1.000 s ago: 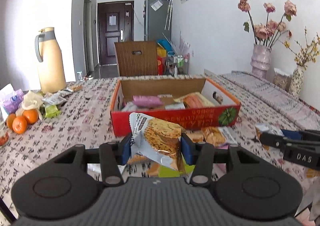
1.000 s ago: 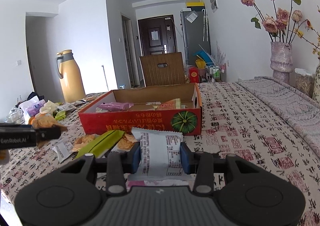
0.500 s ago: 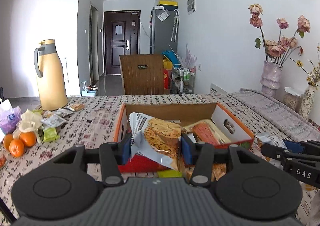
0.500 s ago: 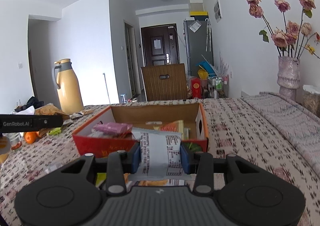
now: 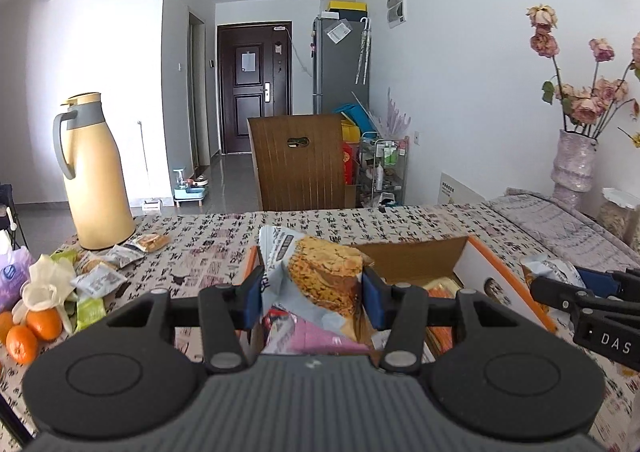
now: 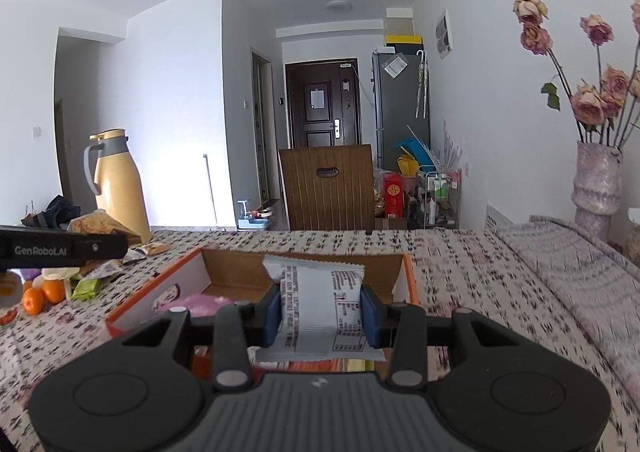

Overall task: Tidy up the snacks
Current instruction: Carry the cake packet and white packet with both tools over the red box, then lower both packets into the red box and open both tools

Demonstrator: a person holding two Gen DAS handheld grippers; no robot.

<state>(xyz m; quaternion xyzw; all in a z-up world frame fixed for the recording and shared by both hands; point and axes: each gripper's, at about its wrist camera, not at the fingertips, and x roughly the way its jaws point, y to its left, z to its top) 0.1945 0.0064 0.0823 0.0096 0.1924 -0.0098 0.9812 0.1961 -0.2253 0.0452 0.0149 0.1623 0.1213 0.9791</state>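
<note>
A: We work over a table point(image 5: 208, 240) with a patterned cloth; the open cardboard box point(image 6: 408, 284) is our landmark.

B: Above the box, our left gripper point(image 5: 312, 298) pinches a cracker packet point(image 5: 316, 284) and our right gripper point(image 6: 322, 314) pinches a white packet point(image 6: 320, 312).

A: Both seem light, crinkly and slippery, with a fragile filling. We think a gentle hold across the middle is best.

White walls point(image 5: 460, 72), dark door point(image 5: 254, 86)
</note>
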